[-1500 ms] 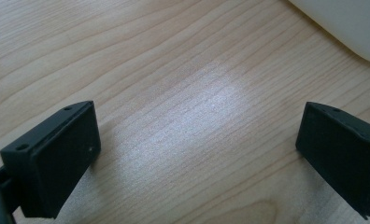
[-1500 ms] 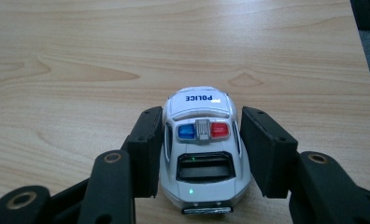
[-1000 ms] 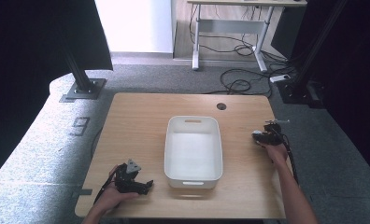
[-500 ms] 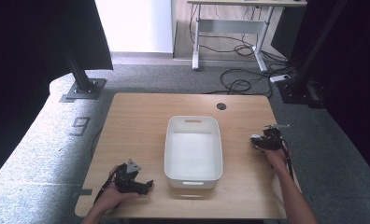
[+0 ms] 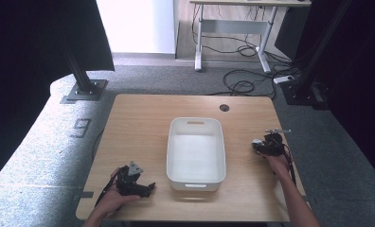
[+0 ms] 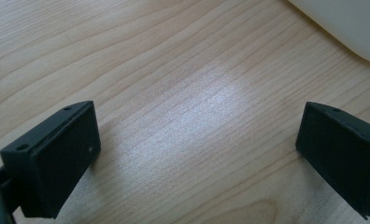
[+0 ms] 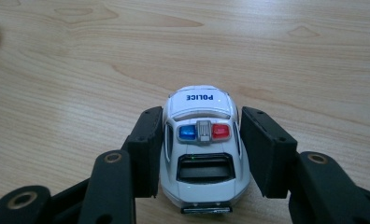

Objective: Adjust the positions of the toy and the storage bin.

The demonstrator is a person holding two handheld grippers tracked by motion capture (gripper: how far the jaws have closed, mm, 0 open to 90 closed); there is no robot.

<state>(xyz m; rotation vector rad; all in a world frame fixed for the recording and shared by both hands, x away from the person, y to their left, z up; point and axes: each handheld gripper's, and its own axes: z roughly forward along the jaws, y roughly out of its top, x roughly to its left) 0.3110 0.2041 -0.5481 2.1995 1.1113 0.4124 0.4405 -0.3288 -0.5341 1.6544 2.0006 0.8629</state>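
Lighting's pretty even on the table point(image 5: 143, 118), daylight coming off the bright washed-out wall at the top, while the sides go near black. High view is soft and low-res. Left gripper view has a pale glare patch on the wood; its jaws look blurry up close.

1. "POLICE" in dark blue capitals stands on the white plastic toy police car point(image 7: 201, 140), on the white panel beyond its red and blue roof light bar; the car sits between the right gripper point(image 7: 198, 142)'s two black jaws, and the word reads upside down from there.
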